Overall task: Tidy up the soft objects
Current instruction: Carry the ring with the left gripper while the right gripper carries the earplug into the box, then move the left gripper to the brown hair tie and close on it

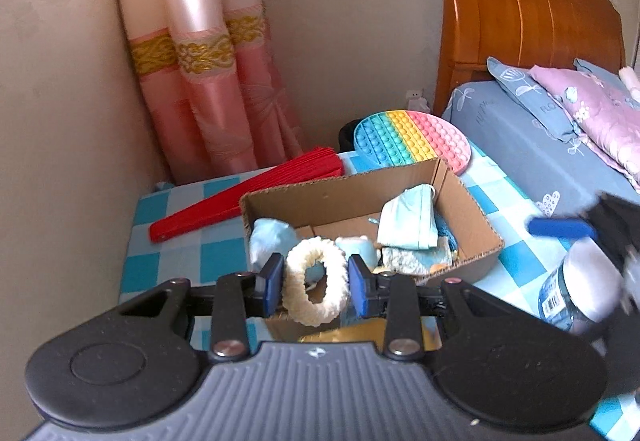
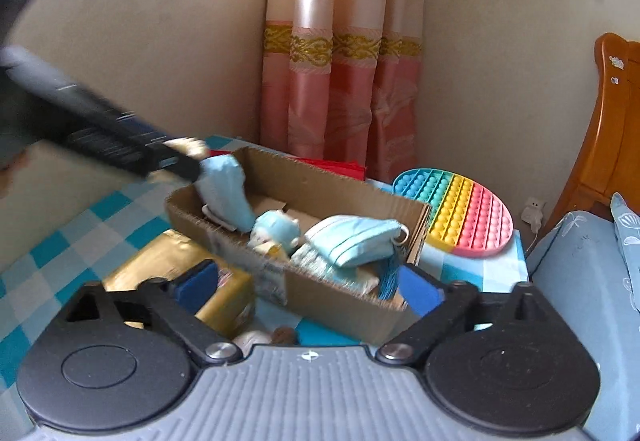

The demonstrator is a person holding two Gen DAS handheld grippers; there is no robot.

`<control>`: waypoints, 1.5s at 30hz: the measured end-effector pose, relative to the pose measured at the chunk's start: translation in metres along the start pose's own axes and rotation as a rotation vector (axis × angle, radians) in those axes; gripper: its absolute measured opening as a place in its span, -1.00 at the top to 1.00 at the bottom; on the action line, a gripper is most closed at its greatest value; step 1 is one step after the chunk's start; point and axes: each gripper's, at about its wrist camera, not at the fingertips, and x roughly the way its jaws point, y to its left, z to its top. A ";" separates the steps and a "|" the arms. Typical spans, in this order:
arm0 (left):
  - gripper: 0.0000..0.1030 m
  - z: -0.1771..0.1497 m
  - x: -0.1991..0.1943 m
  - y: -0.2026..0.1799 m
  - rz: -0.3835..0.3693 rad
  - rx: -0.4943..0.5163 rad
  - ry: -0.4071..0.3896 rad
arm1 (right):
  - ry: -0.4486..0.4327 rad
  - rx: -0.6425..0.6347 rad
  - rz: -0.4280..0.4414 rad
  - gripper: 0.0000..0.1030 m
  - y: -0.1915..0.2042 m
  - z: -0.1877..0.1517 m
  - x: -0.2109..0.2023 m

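My left gripper (image 1: 316,279) is shut on a cream fluffy scrunchie (image 1: 294,281) and holds it above the near edge of an open cardboard box (image 1: 472,217). The box (image 2: 348,305) holds light blue soft things: a face mask (image 1: 408,223), a small plush (image 2: 276,231) and a blue cloth (image 2: 226,185). My right gripper (image 2: 310,287) is open and empty, just in front of the box's near wall. The left gripper shows blurred at the left of the right wrist view (image 2: 120,145), over the box's far left corner.
A red folded fan (image 1: 248,193) and a round rainbow pop-it mat (image 1: 412,141) lie behind the box on the blue checked cloth (image 1: 180,245). A gold packet (image 2: 180,273) lies left of the box. A clear bottle (image 1: 576,289) stands at right. A bed with pillows (image 1: 580,109) is right.
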 end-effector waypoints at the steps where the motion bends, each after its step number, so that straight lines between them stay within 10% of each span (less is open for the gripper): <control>1: 0.35 0.004 0.005 0.000 -0.003 -0.001 0.007 | -0.006 0.006 0.001 -1.00 0.002 -0.003 -0.005; 10: 0.28 0.043 0.042 -0.008 -0.002 0.000 0.017 | -0.027 0.062 -0.042 -1.00 0.010 -0.025 -0.039; 14: -0.80 0.053 0.051 -0.015 0.037 0.000 -0.003 | 0.009 0.081 -0.054 -1.00 0.009 -0.037 -0.043; 45: -0.93 0.000 -0.021 -0.071 -0.058 0.113 0.013 | 0.045 0.108 -0.017 -1.00 0.019 -0.069 -0.097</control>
